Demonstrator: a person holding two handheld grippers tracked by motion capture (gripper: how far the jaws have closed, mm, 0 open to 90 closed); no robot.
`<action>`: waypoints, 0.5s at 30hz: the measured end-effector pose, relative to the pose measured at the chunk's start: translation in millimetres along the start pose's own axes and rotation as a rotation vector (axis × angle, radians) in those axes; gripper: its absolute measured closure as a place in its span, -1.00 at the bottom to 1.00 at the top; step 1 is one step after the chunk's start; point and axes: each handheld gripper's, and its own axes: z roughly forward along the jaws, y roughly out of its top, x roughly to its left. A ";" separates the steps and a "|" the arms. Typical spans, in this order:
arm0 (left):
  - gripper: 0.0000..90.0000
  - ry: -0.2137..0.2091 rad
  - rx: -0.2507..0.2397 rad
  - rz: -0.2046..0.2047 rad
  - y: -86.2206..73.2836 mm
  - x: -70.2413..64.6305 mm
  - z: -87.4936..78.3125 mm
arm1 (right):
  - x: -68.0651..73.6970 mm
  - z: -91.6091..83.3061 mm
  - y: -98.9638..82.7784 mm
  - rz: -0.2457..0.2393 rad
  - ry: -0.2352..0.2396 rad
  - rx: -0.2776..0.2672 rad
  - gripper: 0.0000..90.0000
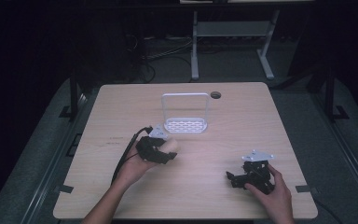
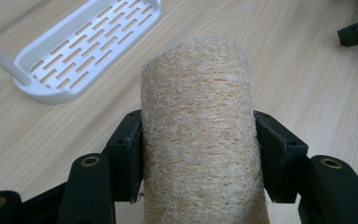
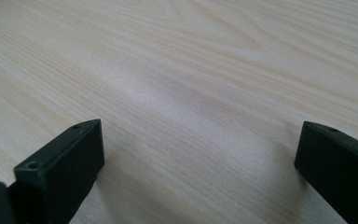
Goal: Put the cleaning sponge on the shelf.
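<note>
- My left claw (image 2: 198, 154) pinches the loofah (image 2: 200, 140), its long axis pointing ahead.
- The white rack (image 1: 186, 125) sits just beyond.
- My right claw (image 3: 198, 172) rests spread on the counter (image 1: 223, 154).

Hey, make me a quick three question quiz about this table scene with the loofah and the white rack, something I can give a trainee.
1. True or false: the left gripper is clamped on the loofah.
2. What lies between the jaws of the right gripper?
A. the loofah
B. the white rack
C. only bare table
3. Fill in: in the high view, the white rack stands ____ the left gripper, toward the table's far edge.

Key:
1. True; both pads press its sides.
2. C; the jaws stand wide apart over the wood.
3. beyond
</note>
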 end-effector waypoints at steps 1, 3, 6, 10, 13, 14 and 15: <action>-0.09 0.003 0.004 0.006 2.8 1.2 2.4 | 0.0 0.0 0.0 0.000 0.000 0.000 -0.98; -0.09 0.004 0.003 0.005 4.4 2.0 3.4 | 0.0 0.0 0.0 0.000 0.000 0.000 -0.98; -0.09 0.002 -0.004 0.011 11.6 4.7 7.3 | -0.1 0.1 0.0 -0.001 -0.001 0.000 -0.98; -0.09 0.002 -0.001 0.015 16.3 6.5 11.8 | -0.1 0.1 0.0 0.000 -0.001 0.000 -0.98; -0.09 0.005 -0.008 0.014 22.3 9.6 15.9 | 0.0 0.0 0.0 0.000 -0.001 0.000 -0.98; -0.09 0.005 -0.011 0.015 23.5 10.6 16.7 | 0.0 0.0 0.0 0.000 -0.001 0.000 -0.98; -0.09 0.002 -0.014 0.012 24.7 11.3 17.9 | 0.0 0.0 0.0 0.000 -0.002 0.001 -0.98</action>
